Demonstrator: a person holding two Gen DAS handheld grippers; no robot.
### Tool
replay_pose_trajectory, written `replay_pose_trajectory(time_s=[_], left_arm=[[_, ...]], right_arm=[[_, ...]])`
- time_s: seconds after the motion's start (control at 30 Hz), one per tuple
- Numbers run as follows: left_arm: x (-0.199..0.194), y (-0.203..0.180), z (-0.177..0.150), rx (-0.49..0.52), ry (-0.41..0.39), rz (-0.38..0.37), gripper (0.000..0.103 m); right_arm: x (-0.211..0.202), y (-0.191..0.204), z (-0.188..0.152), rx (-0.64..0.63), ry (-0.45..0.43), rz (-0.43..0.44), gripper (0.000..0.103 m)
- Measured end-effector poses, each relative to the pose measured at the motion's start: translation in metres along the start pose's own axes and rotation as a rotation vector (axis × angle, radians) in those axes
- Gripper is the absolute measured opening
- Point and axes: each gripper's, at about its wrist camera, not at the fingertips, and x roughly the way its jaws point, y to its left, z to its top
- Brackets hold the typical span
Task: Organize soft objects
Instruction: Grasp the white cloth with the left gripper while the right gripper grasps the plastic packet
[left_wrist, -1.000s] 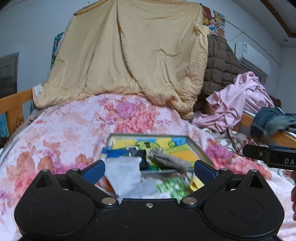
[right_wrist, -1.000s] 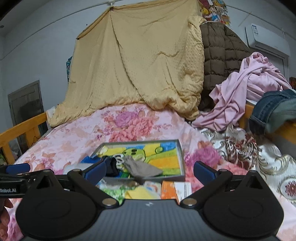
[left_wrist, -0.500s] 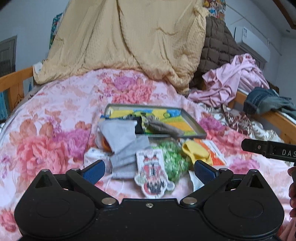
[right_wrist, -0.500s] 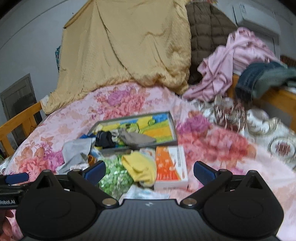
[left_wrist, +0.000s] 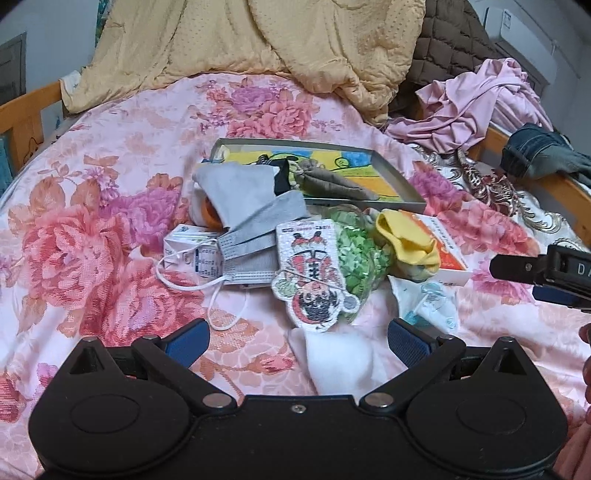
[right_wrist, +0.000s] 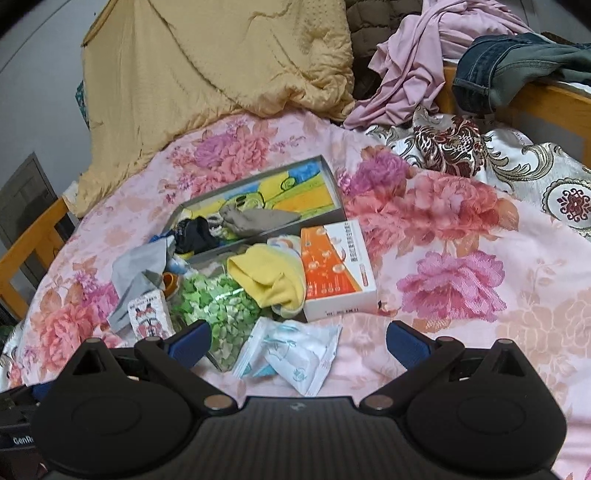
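Since a second ago both views have tipped down and drawn closer, so the heap that was half hidden behind the fingers now lies in full sight on the floral bedspread (left_wrist: 110, 206). The left gripper (left_wrist: 298, 336) and the right gripper (right_wrist: 298, 336) both hang above the near edge of the pile with jaws spread wide, holding nothing. The shallow tray (right_wrist: 334, 184) sits behind the heap with a taupe sock (right_wrist: 255, 220) and a dark sock (right_wrist: 195, 233) already in it. Just in front lie a yellow sock (right_wrist: 269, 282), a grey cloth (left_wrist: 240, 192), a face mask (left_wrist: 251, 254), an orange box (right_wrist: 334, 266) and a bag of green pieces (right_wrist: 218, 306). Sorting appears barely begun; the yellow sock looks like the nearest soft candidate for the right gripper.
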Motion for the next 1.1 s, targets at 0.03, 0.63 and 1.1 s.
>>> replay_pose_trajectory(time_s=[0.03, 0.63, 1.1], left_arm=[[0.000, 0.000, 0.000, 0.000, 0.002, 0.004, 0.102], [0.029, -0.016, -0.010, 0.096, 0.155, 0.007, 0.102], [0.054, -0.025, -0.006, 0.095, 0.194, -0.021, 0.102]], right_arm=[[0.001, 0.001, 0.000, -0.004, 0.006, -0.006, 0.103], [0.035, 0.007, -0.010, -0.045, 0.188, -0.072, 0.103], [0.064, 0.010, -0.007, -0.069, 0.263, -0.086, 0.103]])
